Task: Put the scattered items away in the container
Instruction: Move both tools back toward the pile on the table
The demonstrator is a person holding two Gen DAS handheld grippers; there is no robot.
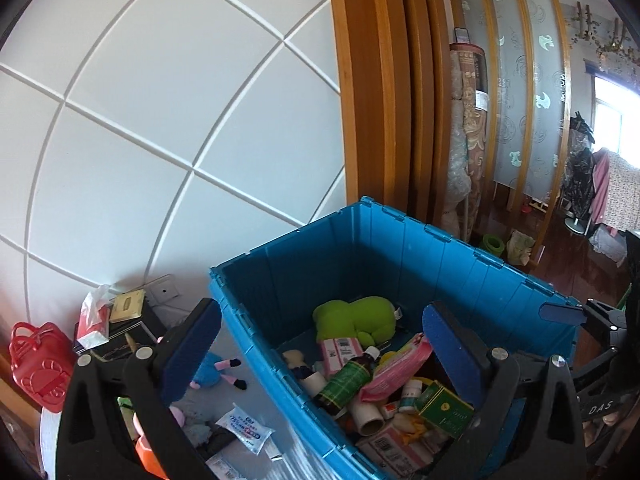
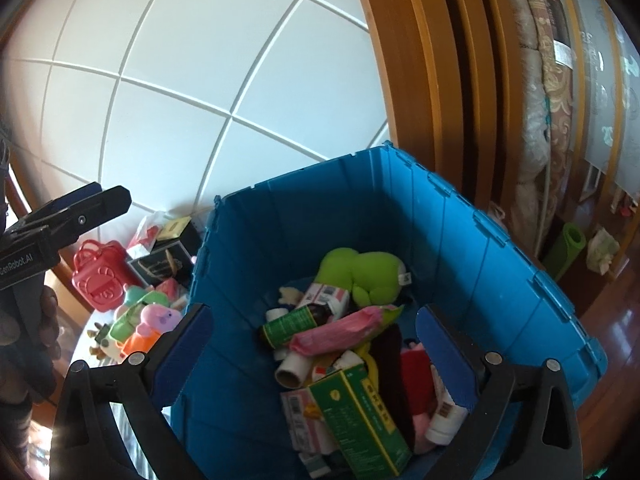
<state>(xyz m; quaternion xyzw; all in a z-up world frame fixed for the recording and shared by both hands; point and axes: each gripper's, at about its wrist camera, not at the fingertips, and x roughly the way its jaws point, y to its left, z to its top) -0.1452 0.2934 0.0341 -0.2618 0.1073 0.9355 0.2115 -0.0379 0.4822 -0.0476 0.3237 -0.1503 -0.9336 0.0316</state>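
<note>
Pale grey tabletop (image 1: 256,408) carries the big blue plastic crate (image 1: 280,360), white printed sachets (image 1: 245,432), a blue plush toy (image 1: 210,372) alongside.

The blue crate (image 1: 400,248) stands open on the table, holding a jumble — a green plush toy (image 2: 360,272), a dark bottle with a green label (image 1: 346,380), a pink packet (image 2: 340,330), a green carton (image 2: 360,420). Beside it lie a white sachet (image 1: 246,432) and a pink pig toy (image 2: 158,318) — still outside.

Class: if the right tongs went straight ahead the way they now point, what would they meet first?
Probably the pink packet on the pile in the blue bin; the open right tongs aim into it, though depth is unclear.
</note>
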